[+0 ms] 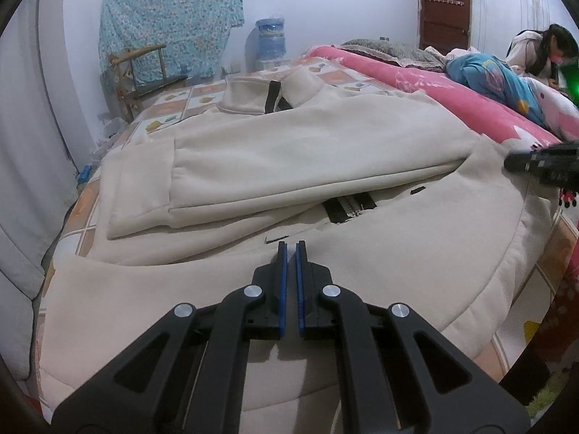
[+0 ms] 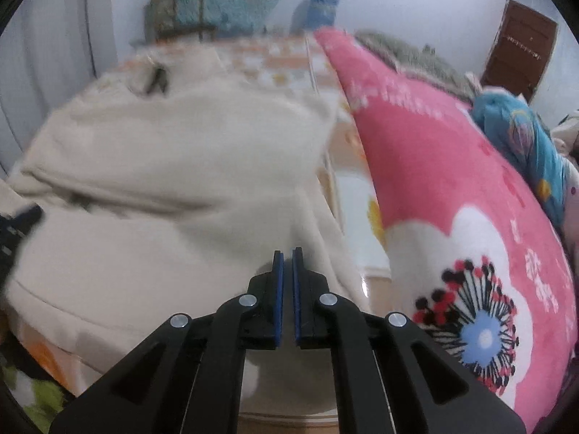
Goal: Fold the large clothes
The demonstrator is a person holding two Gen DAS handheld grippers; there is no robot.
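Left wrist view: the left gripper (image 1: 291, 244) has its blue-padded jaws pressed together with nothing between them, its tips hanging over the near hem area of the large cream fleece zip-up jacket (image 1: 325, 152). The jacket lies ahead of and below these tongs on the bed's checked orange-and-white sheet (image 1: 188, 103), collar at the far end and hem nearest, so its long axis runs straight away from the tongs. One sleeve is already folded across the body just beyond the tips. The right gripper (image 1: 539, 162) enters from the right, at the jacket's right edge.

Right wrist view, blurred: the right gripper (image 2: 287, 251) is likewise pressed together and empty, poised over the jacket's (image 2: 173, 166) right side seam. The garment spreads ahead and to the left of the tongs; the pink flowered plush blanket (image 2: 452, 181) lies to their right.

Judging from this, each hand sits nearest its own hem corner, and the next fold would carry the hem forward toward the collar.
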